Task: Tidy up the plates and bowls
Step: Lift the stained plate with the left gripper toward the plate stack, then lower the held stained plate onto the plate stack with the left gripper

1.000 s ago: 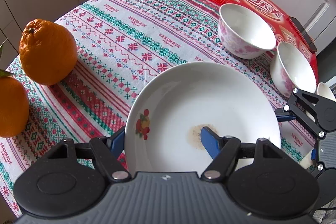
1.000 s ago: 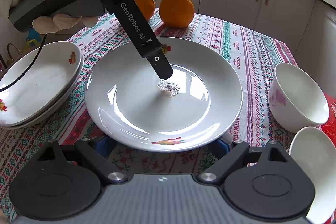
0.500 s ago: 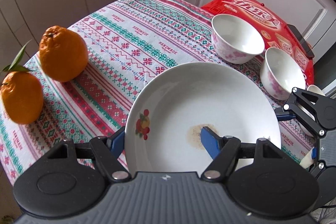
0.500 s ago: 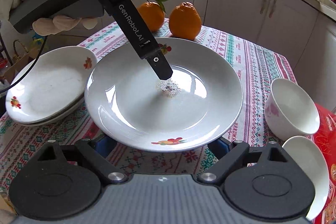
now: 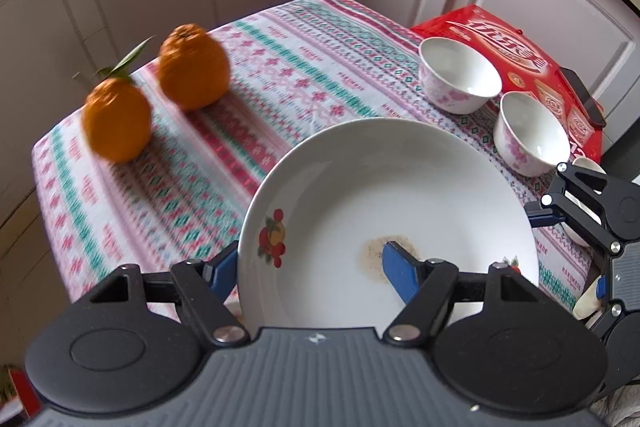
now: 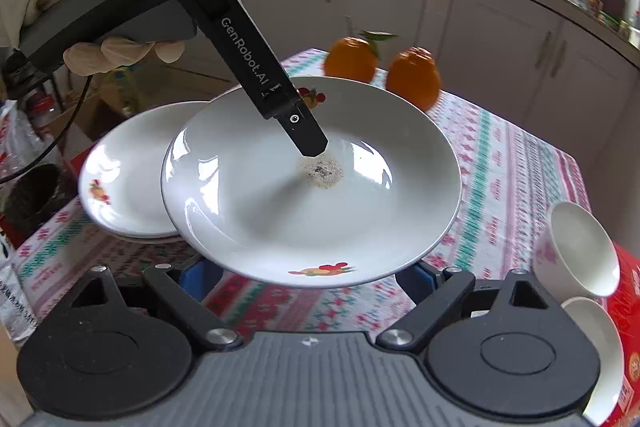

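A white plate point(image 5: 384, 203) with fruit prints and a brownish stain in its middle hangs tilted above the table. My left gripper point(image 5: 308, 263) is shut on its rim, with one blue finger point(image 5: 400, 275) on the inner face and the other beneath. In the right wrist view the plate point(image 6: 280, 211) overlaps a stack of like plates point(image 6: 128, 179) at the left. My right gripper point(image 6: 306, 279) stands open, both fingers spread under the plate's near rim; contact cannot be told. Two white bowls point(image 5: 460, 75) point(image 5: 532, 135) with pink flowers stand at the right.
Two oranges point(image 5: 194, 67) point(image 5: 116, 119) lie at the far left on the patterned tablecloth point(image 5: 300, 67). A red box point(image 5: 500, 35) with a dark phone point(image 5: 584, 99) on it borders the bowls. A third bowl point(image 6: 596, 347) sits near my right gripper. White cabinets surround the table.
Both grippers have risen with the plate, which has left the table and tilted. In the right wrist view it now overlaps the plate stack at the left.
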`<move>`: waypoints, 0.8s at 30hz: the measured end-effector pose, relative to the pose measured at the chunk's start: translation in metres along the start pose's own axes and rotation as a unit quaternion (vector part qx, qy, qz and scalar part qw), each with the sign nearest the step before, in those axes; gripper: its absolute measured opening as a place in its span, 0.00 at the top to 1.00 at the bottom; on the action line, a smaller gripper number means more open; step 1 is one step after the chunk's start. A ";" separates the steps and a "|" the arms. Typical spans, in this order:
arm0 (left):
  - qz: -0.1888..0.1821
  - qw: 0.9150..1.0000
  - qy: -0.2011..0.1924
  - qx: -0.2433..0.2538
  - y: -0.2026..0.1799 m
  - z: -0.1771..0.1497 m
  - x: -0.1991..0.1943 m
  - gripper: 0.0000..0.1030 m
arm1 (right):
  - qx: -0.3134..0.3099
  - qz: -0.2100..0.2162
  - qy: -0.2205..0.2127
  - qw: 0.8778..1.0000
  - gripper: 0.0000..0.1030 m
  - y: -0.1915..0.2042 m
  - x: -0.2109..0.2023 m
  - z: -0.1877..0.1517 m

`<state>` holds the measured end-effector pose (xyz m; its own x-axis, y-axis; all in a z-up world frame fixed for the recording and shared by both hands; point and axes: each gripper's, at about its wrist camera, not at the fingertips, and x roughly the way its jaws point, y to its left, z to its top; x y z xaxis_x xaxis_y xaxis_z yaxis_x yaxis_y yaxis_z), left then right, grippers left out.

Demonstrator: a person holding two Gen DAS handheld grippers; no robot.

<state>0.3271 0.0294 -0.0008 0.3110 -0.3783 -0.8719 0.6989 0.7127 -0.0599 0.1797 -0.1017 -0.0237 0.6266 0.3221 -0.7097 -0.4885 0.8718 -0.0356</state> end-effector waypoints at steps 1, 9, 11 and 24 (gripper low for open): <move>0.003 1.000 -0.001 -0.006 0.002 -0.005 -0.004 0.29 | -0.004 0.005 -0.001 1.000 0.08 0.004 0.000 0.001; 0.020 0.998 -0.010 -0.054 0.018 -0.045 -0.022 0.29 | -0.019 0.050 0.000 0.999 0.08 0.028 0.009 0.006; 0.022 0.998 -0.010 -0.065 0.022 -0.054 -0.023 0.29 | -0.026 0.056 0.004 0.998 0.08 0.034 0.014 0.006; 0.023 0.994 -0.018 -0.105 0.037 -0.083 -0.023 0.29 | -0.056 0.064 0.012 0.996 0.08 0.051 0.022 0.012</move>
<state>0.2927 0.1135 -0.0235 0.3648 -0.3610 -0.8582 0.5353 0.8355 -0.1239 0.1761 -0.0451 -0.0327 0.5412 0.4174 -0.7300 -0.6282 0.7778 -0.0211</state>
